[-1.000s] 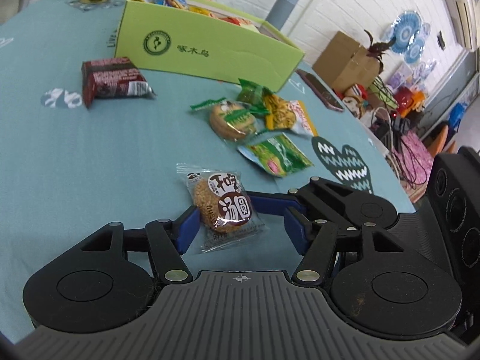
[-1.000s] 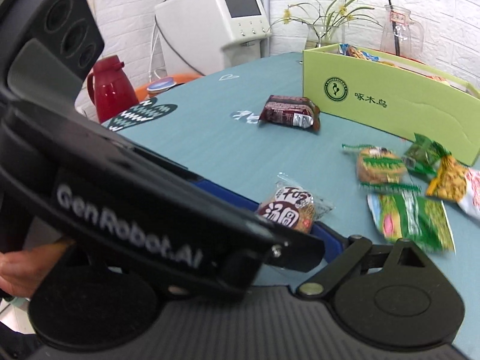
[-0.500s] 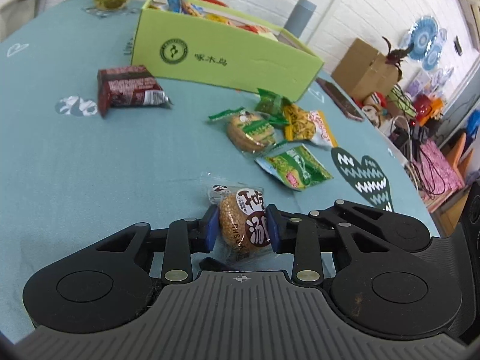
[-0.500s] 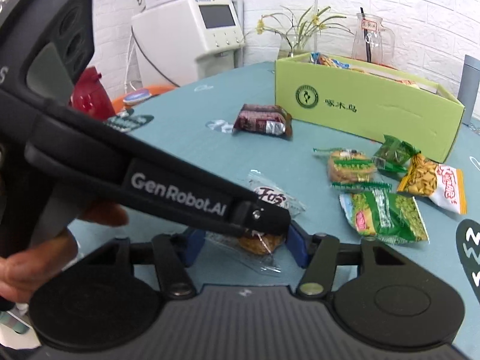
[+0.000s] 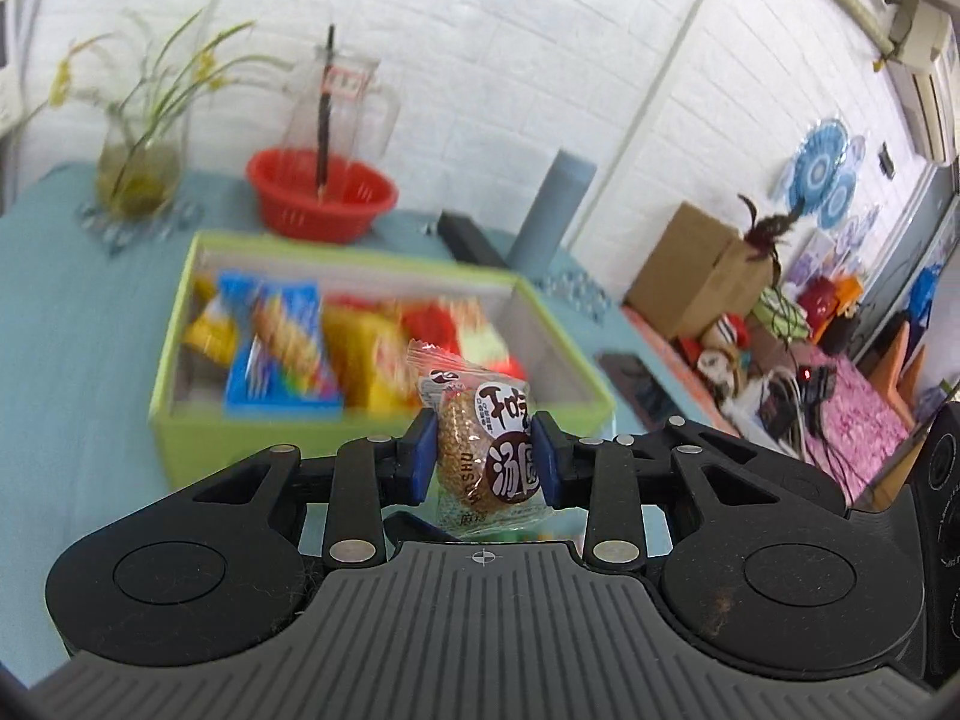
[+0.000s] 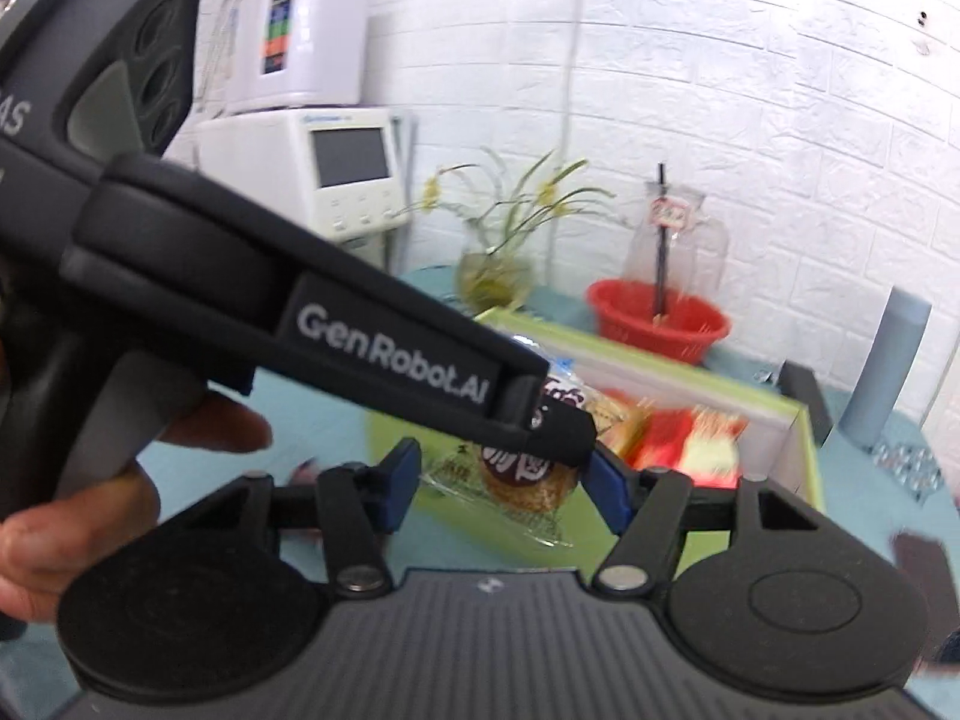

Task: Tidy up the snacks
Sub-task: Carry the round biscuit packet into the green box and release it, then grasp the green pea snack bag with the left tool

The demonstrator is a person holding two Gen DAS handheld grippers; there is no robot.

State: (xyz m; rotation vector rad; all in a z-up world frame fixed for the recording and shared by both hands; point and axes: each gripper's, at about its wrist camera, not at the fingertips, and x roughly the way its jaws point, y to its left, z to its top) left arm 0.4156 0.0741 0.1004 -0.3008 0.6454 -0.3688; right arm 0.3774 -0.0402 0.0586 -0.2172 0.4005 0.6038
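Observation:
A clear packet with a round brown cookie [image 5: 487, 450] hangs in the air, and my left gripper [image 5: 483, 459] is shut on it with both blue pads pressed to its sides. Behind and below stands the open green box [image 5: 240, 432], full of bright snack packs. In the right wrist view the left gripper [image 6: 552, 429] crosses in front, carrying the cookie packet [image 6: 522, 477] before the green box [image 6: 807, 456]. My right gripper [image 6: 507, 489] has its jaws opening. The packet shows between its blue pads, which stand apart from it on both sides.
Behind the box are a red basket [image 5: 321, 195], a glass vase with a plant [image 5: 138, 174], a glass pitcher [image 5: 336, 108] and a grey cylinder [image 5: 555, 204]. A phone [image 5: 630, 369] lies right of the box. A hand [image 6: 90, 516] holds the left gripper's handle.
My left gripper shut on the cookie packet and lifted it off the table toward the green box. The right gripper rose alongside, and its jaws narrowed around the packet.

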